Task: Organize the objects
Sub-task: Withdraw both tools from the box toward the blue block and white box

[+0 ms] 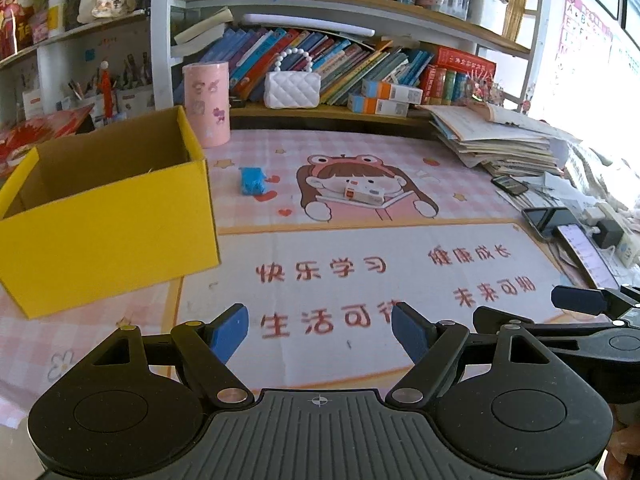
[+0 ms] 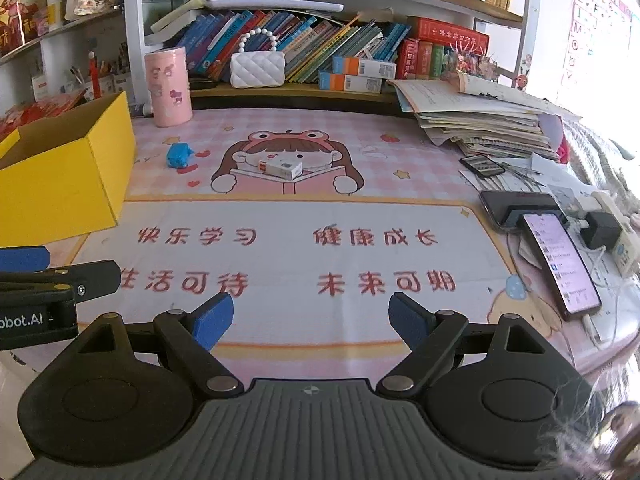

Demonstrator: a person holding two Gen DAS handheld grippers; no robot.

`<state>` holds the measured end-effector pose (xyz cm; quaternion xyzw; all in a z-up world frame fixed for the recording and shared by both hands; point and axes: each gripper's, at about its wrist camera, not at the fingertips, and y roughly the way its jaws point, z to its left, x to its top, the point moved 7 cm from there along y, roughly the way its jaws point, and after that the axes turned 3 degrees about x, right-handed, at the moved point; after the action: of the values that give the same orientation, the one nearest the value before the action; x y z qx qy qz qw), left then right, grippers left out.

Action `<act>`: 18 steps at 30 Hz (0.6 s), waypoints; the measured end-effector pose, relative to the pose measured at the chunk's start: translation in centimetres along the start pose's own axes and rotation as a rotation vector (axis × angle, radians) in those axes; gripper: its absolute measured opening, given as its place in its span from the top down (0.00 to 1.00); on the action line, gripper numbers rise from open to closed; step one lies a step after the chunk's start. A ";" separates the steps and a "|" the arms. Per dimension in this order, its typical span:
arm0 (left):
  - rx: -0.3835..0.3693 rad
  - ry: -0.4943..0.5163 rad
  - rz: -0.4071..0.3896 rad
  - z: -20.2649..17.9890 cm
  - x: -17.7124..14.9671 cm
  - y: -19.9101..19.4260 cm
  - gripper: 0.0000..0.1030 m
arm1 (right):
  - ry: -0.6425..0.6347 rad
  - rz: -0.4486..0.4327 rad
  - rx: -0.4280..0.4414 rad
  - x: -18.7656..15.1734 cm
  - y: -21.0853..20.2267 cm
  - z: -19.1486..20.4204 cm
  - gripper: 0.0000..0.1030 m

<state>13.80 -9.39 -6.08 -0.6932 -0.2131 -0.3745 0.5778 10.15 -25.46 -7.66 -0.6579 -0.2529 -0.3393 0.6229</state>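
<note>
A small blue crumpled object [image 1: 252, 180] [image 2: 179, 155] lies on the cartoon desk mat, just right of an open yellow cardboard box [image 1: 108, 216] [image 2: 60, 176]. A small white carton with an orange end [image 1: 365, 194] [image 2: 280, 168] rests on the girl's face in the print. My left gripper [image 1: 320, 330] hovers open and empty over the mat's near part. My right gripper [image 2: 311, 314] is open and empty too, beside the left one. The right gripper shows at the right edge of the left wrist view [image 1: 580, 300], and the left gripper at the left edge of the right wrist view [image 2: 24, 258].
A pink cylinder [image 1: 207, 104] [image 2: 167, 86] stands behind the box. A white quilted purse [image 1: 292, 88] and books fill the shelf behind. A paper stack [image 2: 480, 120], phones [image 2: 560, 260] and chargers [image 2: 600, 226] crowd the desk's right side.
</note>
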 end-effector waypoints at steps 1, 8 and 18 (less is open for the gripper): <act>0.005 -0.001 -0.001 -0.1 0.3 0.4 0.22 | 0.000 0.001 0.004 0.4 0.5 -0.2 0.18; 0.056 -0.008 -0.015 -0.5 3.6 3.6 0.22 | -0.033 0.002 0.050 3.6 4.3 -1.0 0.18; 0.163 -0.016 -0.070 -0.1 9.0 7.3 0.22 | -0.100 -0.045 0.131 8.4 9.8 -1.5 0.21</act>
<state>24.75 -12.45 -3.82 -0.6389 -0.2717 -0.3702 0.6172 22.71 -28.59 -7.62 -0.6262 -0.3201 -0.3026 0.6433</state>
